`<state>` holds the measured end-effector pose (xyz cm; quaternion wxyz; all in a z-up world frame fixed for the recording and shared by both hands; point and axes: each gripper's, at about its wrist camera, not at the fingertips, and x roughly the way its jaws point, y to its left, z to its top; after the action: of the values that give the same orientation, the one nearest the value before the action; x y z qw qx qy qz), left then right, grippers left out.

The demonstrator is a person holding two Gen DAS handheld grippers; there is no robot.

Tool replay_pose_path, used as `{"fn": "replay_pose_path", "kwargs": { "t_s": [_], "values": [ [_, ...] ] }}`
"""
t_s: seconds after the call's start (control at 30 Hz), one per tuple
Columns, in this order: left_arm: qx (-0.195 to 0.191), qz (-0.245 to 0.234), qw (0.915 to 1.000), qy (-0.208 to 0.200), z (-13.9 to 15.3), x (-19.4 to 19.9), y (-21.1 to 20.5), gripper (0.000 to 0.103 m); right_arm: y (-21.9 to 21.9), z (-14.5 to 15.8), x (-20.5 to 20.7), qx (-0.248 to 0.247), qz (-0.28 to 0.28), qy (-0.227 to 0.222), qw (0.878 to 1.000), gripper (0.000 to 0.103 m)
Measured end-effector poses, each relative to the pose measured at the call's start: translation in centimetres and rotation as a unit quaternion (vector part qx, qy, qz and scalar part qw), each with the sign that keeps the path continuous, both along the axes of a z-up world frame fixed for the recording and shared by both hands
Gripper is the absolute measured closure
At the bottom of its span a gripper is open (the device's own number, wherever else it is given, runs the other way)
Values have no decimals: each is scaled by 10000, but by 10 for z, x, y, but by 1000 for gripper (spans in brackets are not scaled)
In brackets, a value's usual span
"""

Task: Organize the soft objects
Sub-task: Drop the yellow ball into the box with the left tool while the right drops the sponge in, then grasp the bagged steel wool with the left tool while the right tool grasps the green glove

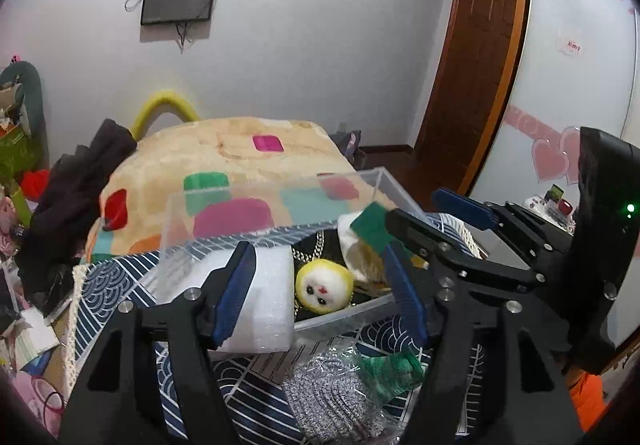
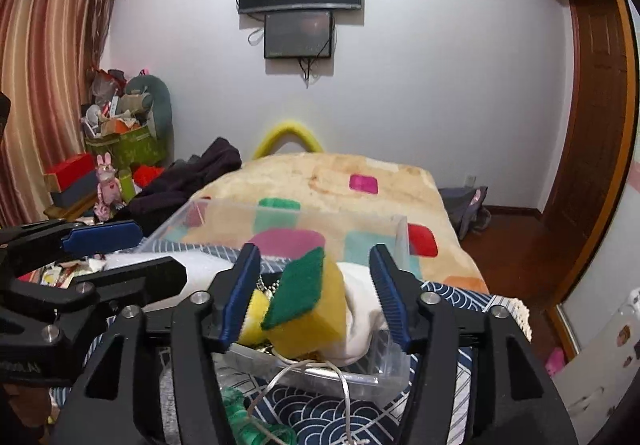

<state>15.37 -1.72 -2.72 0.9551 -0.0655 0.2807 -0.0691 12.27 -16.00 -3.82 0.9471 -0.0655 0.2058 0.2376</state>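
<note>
Nearest the left wrist camera, at about six o'clock, a silvery knitted scrubbing cloth and a scrap of green mesh lay on the blue wave-patterned cloth, just short of the clear plastic box. The left gripper stood with its jaws apart, one on each side of the box's near end and clamped on nothing; between them sat a white foam block and a small yellow plush face. The right gripper was likewise spread wide, straddling a yellow sponge with a green scouring pad that rested inside the box, tipped up against a white cloth. The sponge's long axis appeared to run from roughly seven o'clock to one o'clock in the right wrist view, its green face turned toward the camera and tilted upward. By my reading, the step in hand was setting the sponge into the box, with the release apparently made. The next move probably called for drawing the right gripper straight back without snagging the white cord looped at six o'clock, then reaching for the scrubbing cloth still outside the box.
</note>
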Motion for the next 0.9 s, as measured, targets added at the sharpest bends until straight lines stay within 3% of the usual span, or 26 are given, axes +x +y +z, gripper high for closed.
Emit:
{"fn": "replay_pose_path", "kwargs": {
  "t_s": [0.1,0.23,0.47,0.57,0.8,0.9],
  "values": [
    [61,4,9999,-79,8,-9,0,34,-1,6,-5,40,42,-104,9999,47],
    [71,131,9996,-235,16,-26,4,18,-3,11,-14,109,90,-222,9997,46],
    [6,182,9995,-246,9,-55,13,9,-9,3,-35,89,150,-209,9996,43],
    [45,190,9998,-86,-3,-66,15,9,-11,-6,-39,51,146,-121,9998,38],
    [95,18,9987,506,-46,-78,5,8,-12,-39,-41,-141,162,390,9990,37],
    [-82,-72,9962,869,-64,-68,1,8,-14,-53,-42,-203,102,626,9978,37]
  ]
}}
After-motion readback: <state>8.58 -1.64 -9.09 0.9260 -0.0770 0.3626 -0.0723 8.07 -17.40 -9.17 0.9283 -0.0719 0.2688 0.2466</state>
